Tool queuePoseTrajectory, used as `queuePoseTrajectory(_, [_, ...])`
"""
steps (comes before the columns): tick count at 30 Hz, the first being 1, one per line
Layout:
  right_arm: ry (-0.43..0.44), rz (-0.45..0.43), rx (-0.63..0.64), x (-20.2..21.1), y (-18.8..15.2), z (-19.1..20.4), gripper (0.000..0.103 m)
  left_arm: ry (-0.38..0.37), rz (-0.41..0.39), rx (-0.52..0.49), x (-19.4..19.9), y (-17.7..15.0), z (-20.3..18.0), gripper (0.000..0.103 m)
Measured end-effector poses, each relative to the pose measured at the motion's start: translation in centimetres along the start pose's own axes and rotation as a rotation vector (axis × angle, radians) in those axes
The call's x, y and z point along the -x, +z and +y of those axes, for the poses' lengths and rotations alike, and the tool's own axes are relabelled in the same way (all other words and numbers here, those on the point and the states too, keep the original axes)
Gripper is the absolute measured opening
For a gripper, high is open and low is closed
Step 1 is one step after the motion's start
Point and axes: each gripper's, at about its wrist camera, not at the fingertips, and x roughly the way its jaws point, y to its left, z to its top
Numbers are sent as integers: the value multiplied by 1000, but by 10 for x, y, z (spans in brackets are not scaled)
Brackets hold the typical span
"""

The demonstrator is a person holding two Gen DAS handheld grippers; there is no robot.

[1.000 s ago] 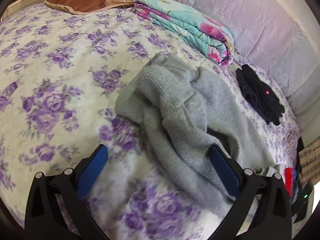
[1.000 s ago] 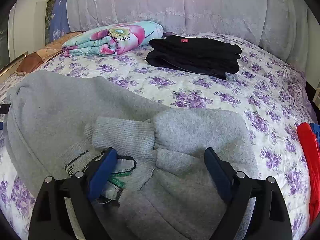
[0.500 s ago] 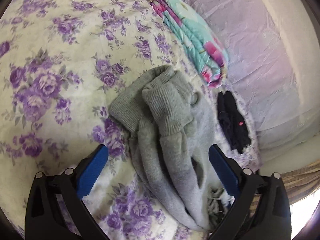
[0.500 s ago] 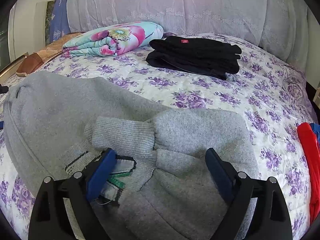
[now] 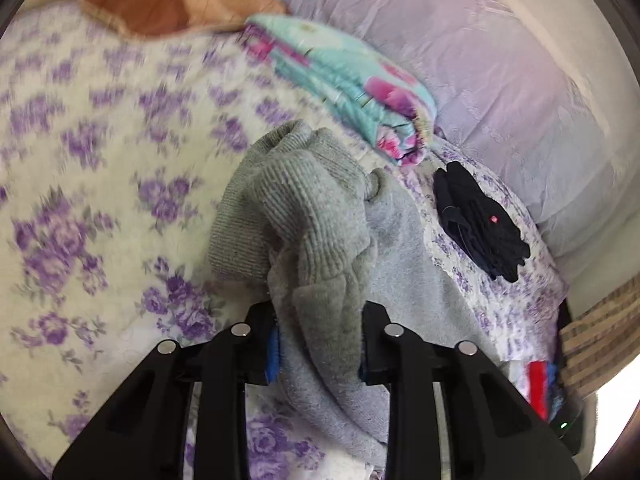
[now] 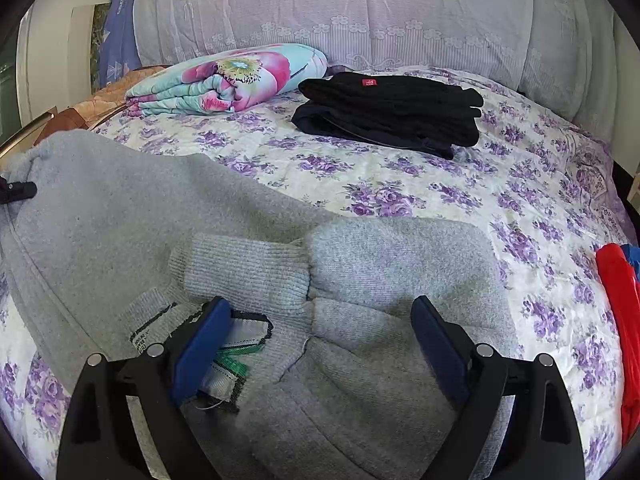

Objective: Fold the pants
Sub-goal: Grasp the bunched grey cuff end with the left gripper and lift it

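Note:
Grey fleece pants (image 5: 316, 240) lie crumpled on the flowered bedspread (image 5: 80, 160). My left gripper (image 5: 318, 344) is shut on a bunch of the grey fabric, which rises between its jaws with a ribbed cuff hanging above. In the right wrist view the same pants (image 6: 360, 272) spread across the near bed, with a ribbed cuff and the waistband label showing. My right gripper (image 6: 320, 340) is open just above the pants, its blue pads either side of the cuff and waistband, holding nothing.
A folded black garment (image 6: 392, 112) and a folded floral quilt (image 6: 228, 80) lie further back near the padded headboard (image 6: 340, 8). A brown pillow (image 5: 160, 8) lies at the far corner. Red and blue cloth (image 6: 618, 320) lies at the bed's right edge.
My left gripper has closed on the grey pants fabric and the view has swung; it was open half a second ago. The right gripper has stayed almost still.

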Motion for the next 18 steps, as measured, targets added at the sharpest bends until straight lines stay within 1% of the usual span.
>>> queuePoseTrajectory(4, [0, 0, -1, 0, 0, 0, 93, 67, -110, -177, 25, -8, -47, 26])
queuePoseTrajectory(7, [7, -4, -2, 1, 1, 0, 93, 108, -149, -256, 32, -13, -73, 26])
queuePoseTrajectory(10, [45, -67, -27, 19, 3, -5, 93, 148, -172, -316, 34, -18, -92, 26])
queuePoseTrajectory(12, [64, -143, -46, 40, 6, -10, 93, 171, -187, -352, 36, -22, -103, 26])
queuePoseTrajectory(13, [58, -171, -50, 47, 7, -11, 94, 183, -196, -371, 37, -24, -110, 26])
queuePoseTrajectory(14, [30, -185, -48, 51, 9, -12, 95, 193, -204, -386, 37, -27, -116, 26])
queuePoseTrajectory(15, [-7, -178, -34, 50, 9, -13, 99, 202, -212, -402, 38, -29, -121, 26])
queuePoseTrajectory(16, [-46, -146, -9, 42, 8, -13, 99, 210, -221, -419, 39, -33, -127, 26])
queuePoseTrajectory(17, [-83, -54, 31, 23, 4, -12, 99, 216, -230, -433, 40, -36, -133, 26])
queuePoseTrajectory(18, [-81, 44, 59, 4, -3, -11, 99, 220, -236, -445, 40, -38, -138, 26])
